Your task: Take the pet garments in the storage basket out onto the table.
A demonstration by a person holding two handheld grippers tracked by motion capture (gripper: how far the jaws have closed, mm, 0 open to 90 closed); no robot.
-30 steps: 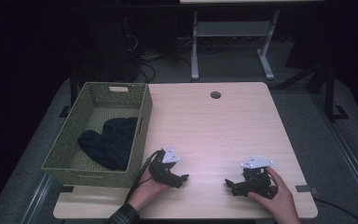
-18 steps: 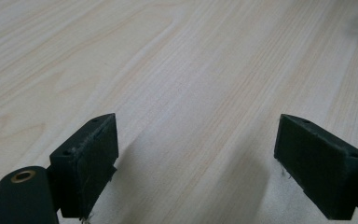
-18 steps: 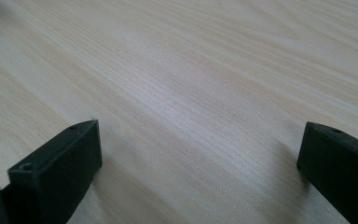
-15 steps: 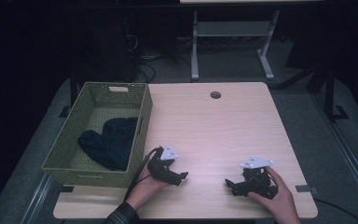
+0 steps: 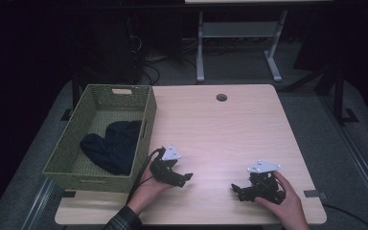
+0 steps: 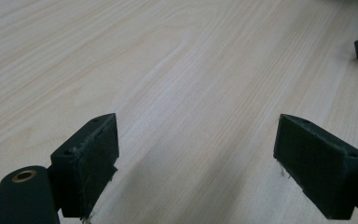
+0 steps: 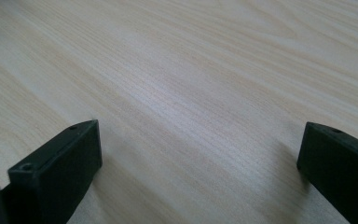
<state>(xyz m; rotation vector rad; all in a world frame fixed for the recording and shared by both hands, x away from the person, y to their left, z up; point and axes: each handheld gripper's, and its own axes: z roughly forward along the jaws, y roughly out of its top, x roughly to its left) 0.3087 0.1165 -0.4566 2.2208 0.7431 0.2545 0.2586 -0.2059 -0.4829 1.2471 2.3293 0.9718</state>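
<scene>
The left gripper [image 5: 184, 178] is held low over the pale wood-grain table [image 5: 220, 139], its blocky black jaws spread wide with bare tabletop between them. The right gripper [image 5: 237, 190] is likewise held with jaws apart and nothing between them, pointing toward the left one. A rectangular woven green basket [image 5: 146, 115] is seen at the table's left edge, long axis running away from the person; a dark, soft cloth [image 5: 110, 146] lies crumpled inside it.

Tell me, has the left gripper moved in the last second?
Yes. The left gripper has shifted slightly away from the person and toward the basket.
</scene>
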